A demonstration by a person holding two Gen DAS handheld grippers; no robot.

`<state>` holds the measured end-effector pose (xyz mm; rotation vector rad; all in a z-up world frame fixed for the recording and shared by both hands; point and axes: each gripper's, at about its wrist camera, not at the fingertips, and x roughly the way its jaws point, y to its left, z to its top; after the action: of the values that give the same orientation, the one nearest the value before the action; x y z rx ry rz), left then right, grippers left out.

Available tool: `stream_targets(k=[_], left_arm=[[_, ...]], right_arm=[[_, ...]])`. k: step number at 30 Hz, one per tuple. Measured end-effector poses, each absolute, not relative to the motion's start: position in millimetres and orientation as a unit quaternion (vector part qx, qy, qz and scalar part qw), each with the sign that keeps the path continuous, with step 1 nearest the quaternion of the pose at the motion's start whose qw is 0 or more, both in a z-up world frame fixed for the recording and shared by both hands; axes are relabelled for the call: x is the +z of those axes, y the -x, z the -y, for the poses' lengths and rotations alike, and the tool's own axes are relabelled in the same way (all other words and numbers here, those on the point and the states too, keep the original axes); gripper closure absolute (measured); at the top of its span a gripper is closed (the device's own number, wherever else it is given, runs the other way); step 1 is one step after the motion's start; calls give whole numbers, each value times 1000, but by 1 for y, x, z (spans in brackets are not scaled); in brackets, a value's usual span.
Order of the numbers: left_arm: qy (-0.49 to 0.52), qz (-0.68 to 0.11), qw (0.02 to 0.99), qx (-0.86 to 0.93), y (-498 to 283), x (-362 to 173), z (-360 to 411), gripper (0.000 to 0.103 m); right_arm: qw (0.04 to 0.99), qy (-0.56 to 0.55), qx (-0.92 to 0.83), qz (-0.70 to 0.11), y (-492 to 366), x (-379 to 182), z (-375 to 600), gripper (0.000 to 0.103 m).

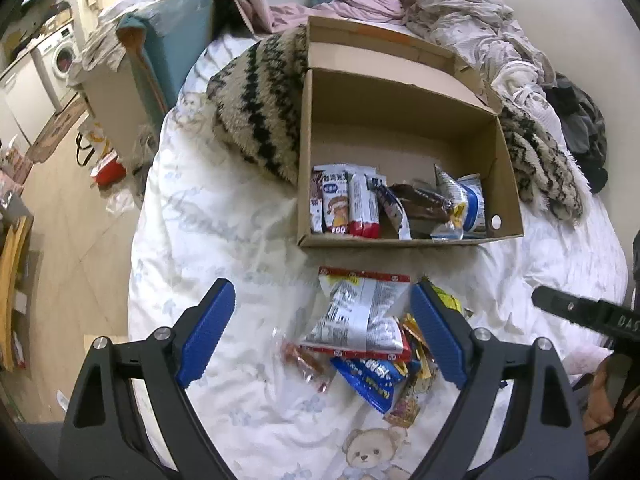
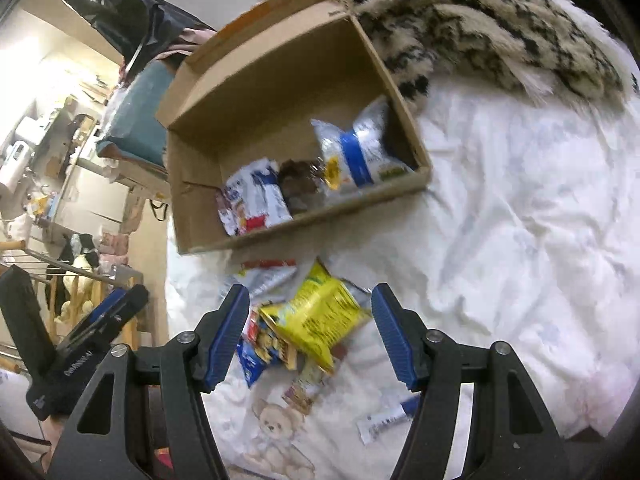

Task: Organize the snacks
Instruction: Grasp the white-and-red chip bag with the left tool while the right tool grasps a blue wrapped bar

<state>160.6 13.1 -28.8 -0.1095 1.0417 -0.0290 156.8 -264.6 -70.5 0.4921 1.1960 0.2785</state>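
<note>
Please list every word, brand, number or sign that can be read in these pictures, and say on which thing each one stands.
"FOO", cut off by the box wall: on a white snack packet in the cardboard box.
"DAS", cut off at the frame edge: on the right gripper.
Chinese characters on that white packet: too small to read.
Silver-backed packet, yellow bag, blue packet: print too small or blurred.

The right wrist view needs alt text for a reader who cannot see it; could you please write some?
The open right gripper hangs over a yellow snack bag atop loose packets on a white bedsheet. Beyond lies an open cardboard box holding several snacks, and the left gripper shows at the left edge.
</note>
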Motion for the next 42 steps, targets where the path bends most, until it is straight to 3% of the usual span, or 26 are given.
stream_targets(k=[19,25,29,33,42], left_arm=[[67,-508,858,18,-167,-46,-21,16],[88,-512,854,33,-169,-46,-31,16],[90,-517,850,36,-169,-48,-34,16],[99,-525,844,39,-170,-51,-38,16],[112,-606,787,-3,-190,-95,-22,16]], right_arm=[[663,-275,38,-696,-114,-164,299,37],[634,-239,44,-734,-108,-188,275,51],[662,-180,57,-726,-113,-183,255,77],[695,-165,83,-695,-117,-166,245,80],[804,-206,129,-542,-124,-81,263,86]])
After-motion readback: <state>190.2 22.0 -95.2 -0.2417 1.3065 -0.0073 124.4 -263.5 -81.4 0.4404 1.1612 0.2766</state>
